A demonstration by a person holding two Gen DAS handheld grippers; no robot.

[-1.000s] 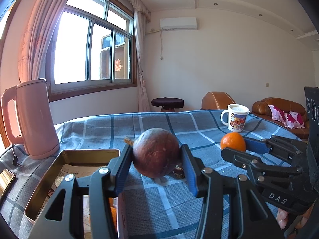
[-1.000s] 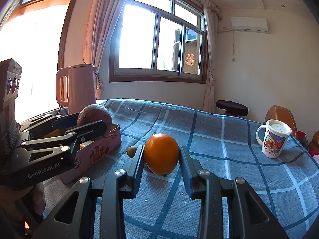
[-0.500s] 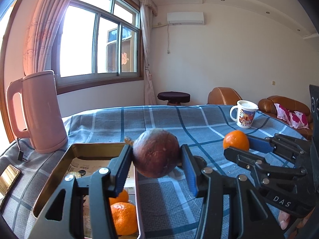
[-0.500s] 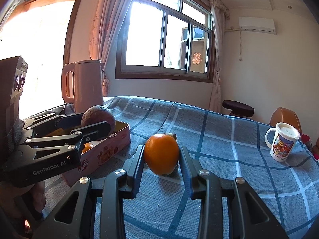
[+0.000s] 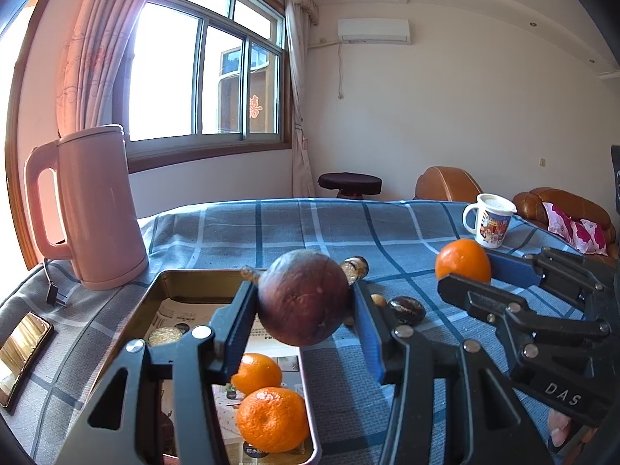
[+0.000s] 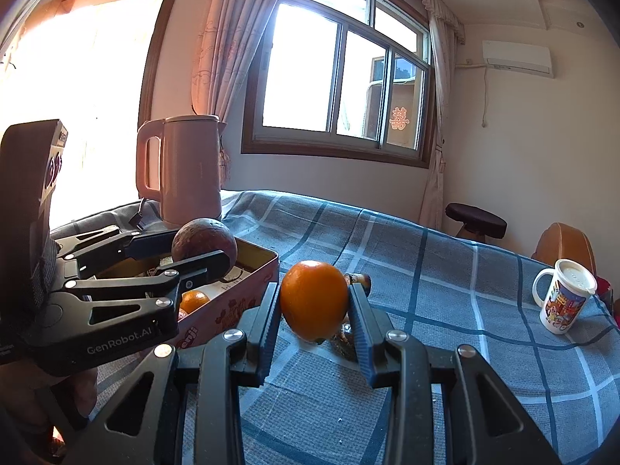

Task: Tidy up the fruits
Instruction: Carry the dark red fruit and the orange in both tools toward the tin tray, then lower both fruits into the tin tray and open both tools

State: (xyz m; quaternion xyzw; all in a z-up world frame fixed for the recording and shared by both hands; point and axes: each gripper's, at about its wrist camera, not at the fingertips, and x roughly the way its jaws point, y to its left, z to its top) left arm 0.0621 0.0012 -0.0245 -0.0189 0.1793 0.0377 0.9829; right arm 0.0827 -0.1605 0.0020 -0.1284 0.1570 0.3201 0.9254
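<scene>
Left gripper [image 5: 304, 302] pinched a dark brown round fruit [image 5: 303, 296], held above the open tin [image 5: 170, 283] that already had two oranges [image 5: 271, 418] inside. Right gripper [image 6: 314, 302] clamped an orange [image 6: 314, 300] above the plaid tablecloth [image 6: 445, 271] (beside the tin). Pink kettle [image 5: 91, 205] stood behind the tin.

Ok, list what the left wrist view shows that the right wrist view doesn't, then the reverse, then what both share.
Only the left wrist view: a phone at the table's edge, two oranges seen inside the tin, a pink cushion on the sofa.
Only the right wrist view: the tin's pink printed side.
Both: the left claw gripping a dark round fruit, the right claw gripping an orange, the kettle, the mug.
</scene>
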